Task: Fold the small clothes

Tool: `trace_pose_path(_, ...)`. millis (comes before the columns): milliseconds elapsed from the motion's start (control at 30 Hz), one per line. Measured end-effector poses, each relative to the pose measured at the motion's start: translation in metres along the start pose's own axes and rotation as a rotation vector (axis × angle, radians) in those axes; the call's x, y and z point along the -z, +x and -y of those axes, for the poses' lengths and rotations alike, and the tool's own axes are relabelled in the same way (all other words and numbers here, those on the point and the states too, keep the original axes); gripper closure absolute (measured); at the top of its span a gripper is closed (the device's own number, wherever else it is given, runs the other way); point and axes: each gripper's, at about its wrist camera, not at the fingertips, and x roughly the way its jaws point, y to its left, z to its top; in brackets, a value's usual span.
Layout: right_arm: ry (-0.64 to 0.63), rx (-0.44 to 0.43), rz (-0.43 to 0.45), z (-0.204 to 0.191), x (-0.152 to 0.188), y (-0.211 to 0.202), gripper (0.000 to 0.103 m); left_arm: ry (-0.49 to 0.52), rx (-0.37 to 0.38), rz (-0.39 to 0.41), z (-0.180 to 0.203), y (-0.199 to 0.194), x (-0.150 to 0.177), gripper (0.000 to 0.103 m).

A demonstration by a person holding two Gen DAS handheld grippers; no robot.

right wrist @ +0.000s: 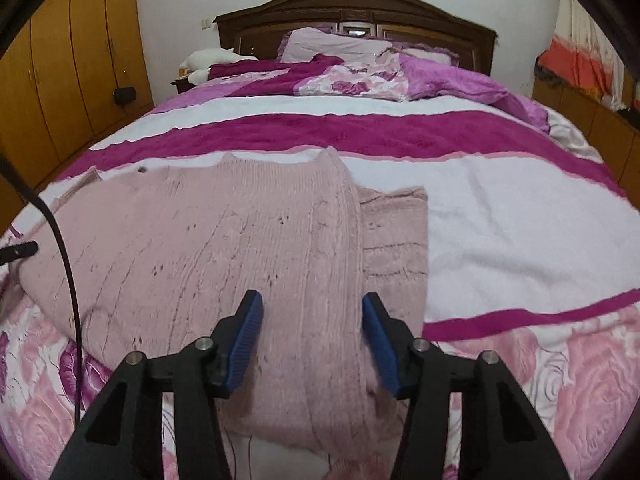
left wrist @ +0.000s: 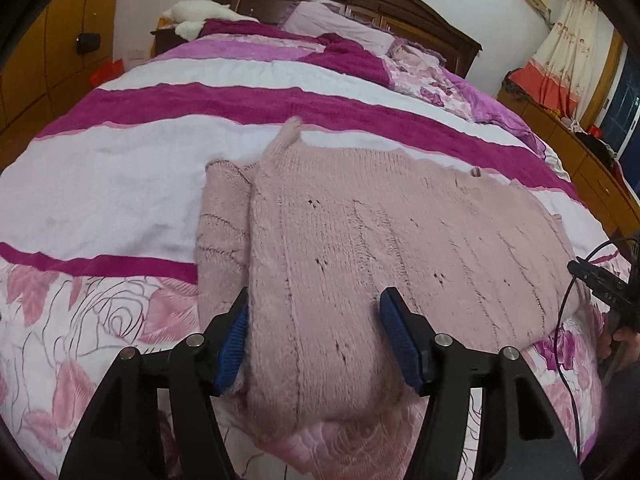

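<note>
- A fuzzy pale-pink knitted sweater [left wrist: 360,240] lies flat across the near part of a bed covered by a striped white-and-magenta blanket [left wrist: 120,184], with a rose-printed pink quilt [left wrist: 80,340] under its near edge.
- In the left wrist view, the sweater spreads from the centre toward 3 o'clock; a folded-in sleeve [left wrist: 224,216] lies along its 9 o'clock side.
- The left gripper [left wrist: 314,336], black with ribbed blue pads [left wrist: 234,340], has its fingers spread wide apart, one at either side of the sweater's near hem; nothing is pinched between them.
- In the right wrist view, the same sweater [right wrist: 220,248] stretches from the centre toward 9 o'clock, and another folded-in sleeve [right wrist: 394,232] lies on its 3 o'clock side.
- The right gripper [right wrist: 312,340] also has its fingers parted, its blue pads [right wrist: 246,336] flanking the sweater's near edge without closing on the cloth.
- Whether any pad actually touches the knit cannot be told.
- The right gripper's black body [left wrist: 608,284] and cable show at 3 o'clock in the left wrist view.
- At 12 o'clock stand a dark wooden headboard [right wrist: 356,12] and a lilac pillow [right wrist: 332,46]; a white plush toy [right wrist: 208,60] sits toward 11 o'clock.
- Orange-brown wooden wardrobe doors [right wrist: 60,72] fill the 9 to 10 o'clock side.
</note>
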Motion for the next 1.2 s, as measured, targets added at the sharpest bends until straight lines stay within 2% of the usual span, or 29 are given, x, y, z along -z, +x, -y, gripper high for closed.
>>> trace_pose_path(33,-0.002,0.016,0.003,0.0,0.001,-0.002,0.048,-0.004,-0.006,0.014,0.0,-0.003,0.001,0.071)
trace_pose_path(133,0.02,0.03,0.005,0.005,0.002,-0.005,0.048,-0.005,-0.031,0.028,0.0,-0.005,0.003,0.079)
trace_pose_path(667,0.013,0.044,-0.012,0.002,0.002,-0.001,0.048,0.016,-0.044,0.04,0.005,-0.007,0.006,0.08)
trace_pose_path(700,0.01,0.046,-0.012,0.001,0.002,-0.001,0.048,0.022,-0.042,0.049,0.006,-0.008,0.006,0.089)
trace_pose_path(733,0.008,0.044,-0.015,0.0,0.003,0.0,0.048,0.025,-0.05,0.059,0.007,-0.011,0.007,0.103)
trace_pose_path(767,0.008,0.035,-0.018,0.001,0.004,0.0,0.059,0.028,-0.055,0.069,0.008,-0.013,0.008,0.103)
trace_pose_path(800,0.009,0.009,-0.022,0.001,0.005,0.001,0.093,0.027,-0.048,0.075,0.008,-0.015,0.009,0.103)
trace_pose_path(967,0.003,-0.033,0.015,-0.002,0.008,-0.013,0.097,0.03,-0.02,0.091,0.008,-0.024,0.013,0.103)
trace_pose_path(1200,0.006,-0.042,0.036,-0.004,0.019,-0.035,0.097,-0.015,0.021,0.096,-0.002,-0.042,0.025,0.103)
